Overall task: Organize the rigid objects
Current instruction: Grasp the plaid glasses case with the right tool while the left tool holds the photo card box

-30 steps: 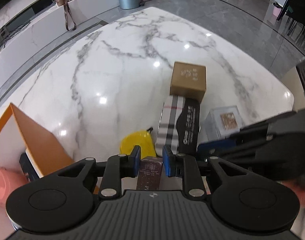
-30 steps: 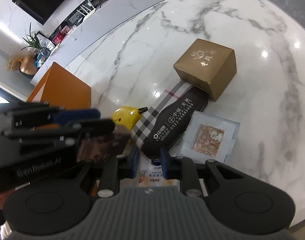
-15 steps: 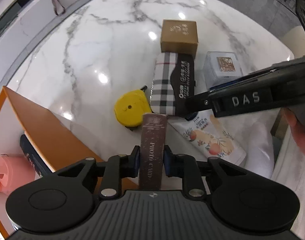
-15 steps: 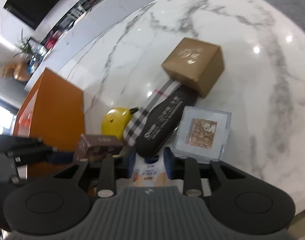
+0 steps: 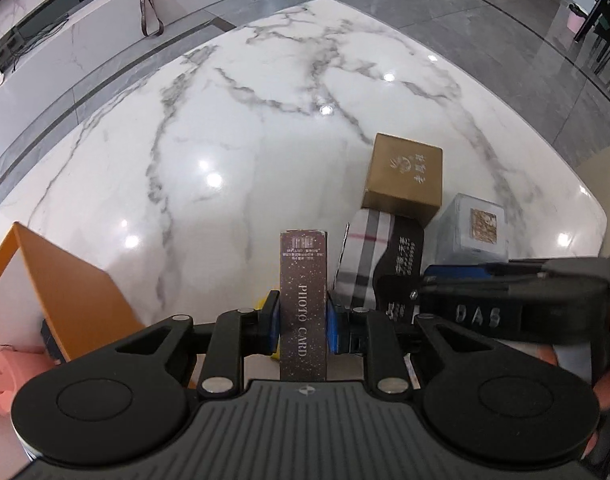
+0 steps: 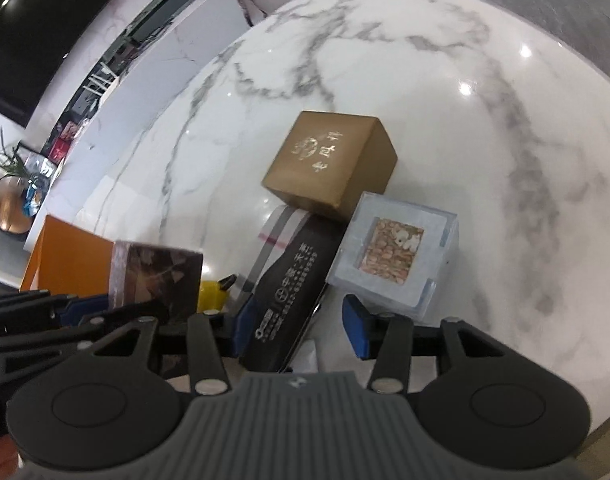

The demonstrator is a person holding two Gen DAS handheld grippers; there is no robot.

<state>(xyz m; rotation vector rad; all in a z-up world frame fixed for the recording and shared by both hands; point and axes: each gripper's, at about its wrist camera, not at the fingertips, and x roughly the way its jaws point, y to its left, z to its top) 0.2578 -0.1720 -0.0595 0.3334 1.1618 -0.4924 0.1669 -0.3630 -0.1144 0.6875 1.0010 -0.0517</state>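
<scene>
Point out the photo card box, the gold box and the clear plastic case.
photo card box (image 5: 303,304), left wrist view, its lettered narrow face.
gold box (image 6: 325,160), right wrist view, its printed top.
clear plastic case (image 6: 393,248), right wrist view, its patterned middle.

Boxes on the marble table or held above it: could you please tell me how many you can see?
4: gold box at the back, clear box beside it, photo card box in the left claw, orange box at left. Others may be hidden.
</scene>
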